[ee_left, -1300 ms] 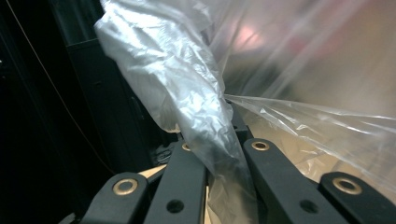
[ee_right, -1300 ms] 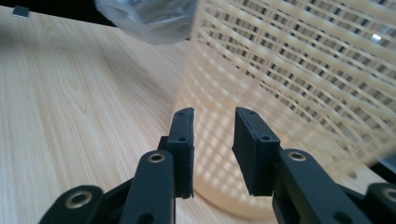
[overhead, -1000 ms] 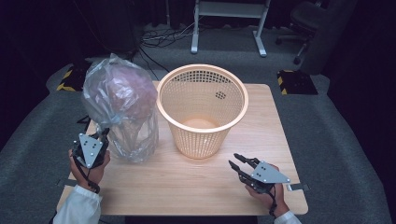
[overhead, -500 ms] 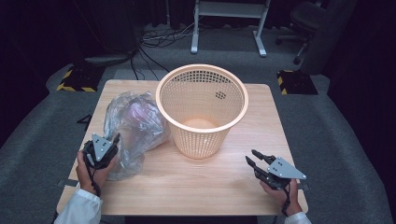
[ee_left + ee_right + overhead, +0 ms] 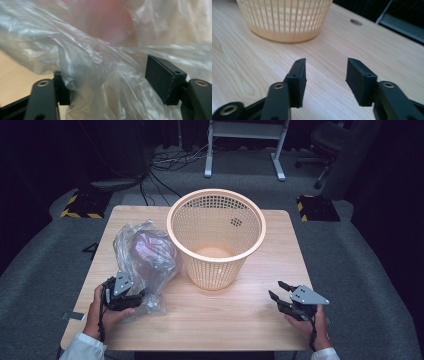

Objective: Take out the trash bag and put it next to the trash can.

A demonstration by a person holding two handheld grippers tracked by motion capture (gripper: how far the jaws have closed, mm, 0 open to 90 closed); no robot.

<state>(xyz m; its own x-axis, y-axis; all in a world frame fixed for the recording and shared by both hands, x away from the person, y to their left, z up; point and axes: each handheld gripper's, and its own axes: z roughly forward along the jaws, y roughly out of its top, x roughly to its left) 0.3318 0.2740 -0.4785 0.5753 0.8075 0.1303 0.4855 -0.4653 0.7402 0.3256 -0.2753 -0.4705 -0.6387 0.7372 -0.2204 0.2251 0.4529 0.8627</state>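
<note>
A clear plastic bag [image 5: 145, 252] with something pinkish inside lies slumped on the wooden table [image 5: 225, 320], just left of a peach mesh basket [image 5: 216, 237]. My left gripper [image 5: 141, 296] is at the bag's near corner. Its jaws have just been opening and stand wide apart. Loose bag film [image 5: 107, 82] lies between them, and the pads do not press on it. My right gripper [image 5: 276, 290] rests near the table's front right, its jaws having just opened further, with nothing between them [image 5: 325, 80]. The basket [image 5: 284, 17] stands upright ahead of it.
Bare wood stretches between the basket and the front edge. A small round hole [image 5: 355, 22] marks the tabletop beside the basket. On the floor behind are cables [image 5: 165, 162], a white frame's legs [image 5: 245, 150] and two black boxes with yellow stripes [image 5: 80, 205].
The bag, held up tall a second ago, has sunk and slumped onto the table. The left gripper came down with it and opened. The right gripper slid right and opened wider.
</note>
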